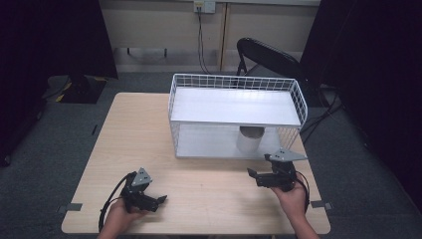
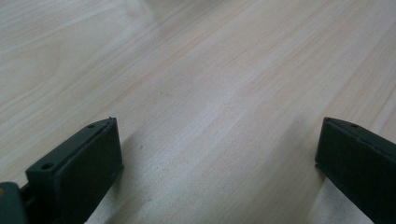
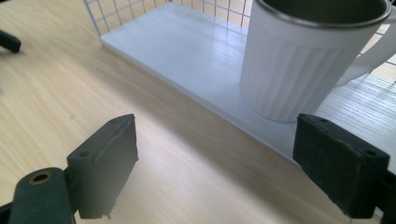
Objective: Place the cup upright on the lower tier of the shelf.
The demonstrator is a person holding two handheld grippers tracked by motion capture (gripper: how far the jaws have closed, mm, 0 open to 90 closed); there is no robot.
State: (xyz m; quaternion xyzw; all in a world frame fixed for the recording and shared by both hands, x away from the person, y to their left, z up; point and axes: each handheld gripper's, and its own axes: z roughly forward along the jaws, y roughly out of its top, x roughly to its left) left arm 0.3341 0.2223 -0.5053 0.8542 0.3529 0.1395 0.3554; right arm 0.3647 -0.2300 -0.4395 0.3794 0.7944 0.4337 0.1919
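A white ribbed mug stands upright on the lower shelf of a white wire rack at the back of the wooden table. My right gripper is open just in front of the rack's right end. In the right gripper view its jaws stand wide apart over bare wood, short of the mug on the shelf's front edge. My left gripper rests near the table's front left. It is open and holds nothing, with only wood between its jaws.
The rack's upper shelf is bare. A black folding chair stands behind the table, with cables hanging from a wall outlet. Dark curtains flank both sides. Grey tape marks sit at the table's front corners.
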